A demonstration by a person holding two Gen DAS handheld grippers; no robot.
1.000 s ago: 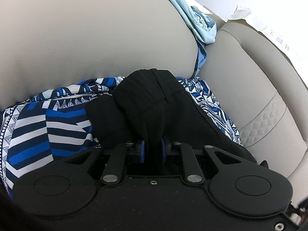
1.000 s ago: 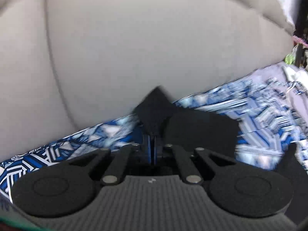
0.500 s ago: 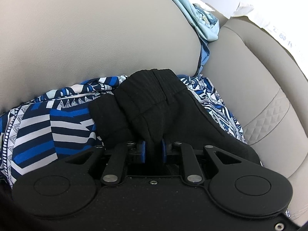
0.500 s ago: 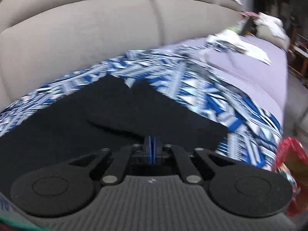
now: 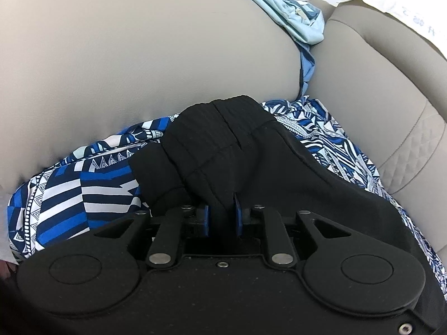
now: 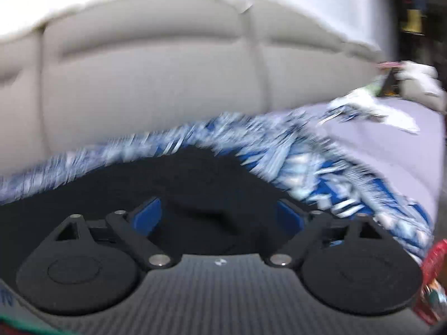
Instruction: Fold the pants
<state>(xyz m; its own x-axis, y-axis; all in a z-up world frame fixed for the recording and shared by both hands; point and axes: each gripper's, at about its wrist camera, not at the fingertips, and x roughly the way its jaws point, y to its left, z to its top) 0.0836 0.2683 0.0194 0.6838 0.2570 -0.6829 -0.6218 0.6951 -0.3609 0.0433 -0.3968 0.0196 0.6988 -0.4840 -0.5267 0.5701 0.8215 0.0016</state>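
Black pants (image 5: pixel 229 150) lie on a blue and white patterned cloth (image 5: pixel 69 195) on a beige sofa. In the left wrist view my left gripper (image 5: pixel 222 217) is shut on a bunch of the pants near the ribbed waistband (image 5: pixel 218 117), which is raised toward the sofa back. In the blurred right wrist view my right gripper (image 6: pixel 216 217) is open, its blue pads (image 6: pixel 146 217) spread wide just above the flat black pants (image 6: pixel 181 178). Nothing is between the right fingers.
The beige sofa back cushion (image 5: pixel 139 55) rises right behind the pants. Light blue clothes (image 5: pixel 296 19) sit wedged between cushions. In the right wrist view a lilac sheet (image 6: pixel 391 145) with white items lies to the right, and a red object (image 6: pixel 433 279) sits at the right edge.
My right gripper has opened and let go of the pants, which now lie flat under it. The left gripper stays shut on the waistband end, nearly still.
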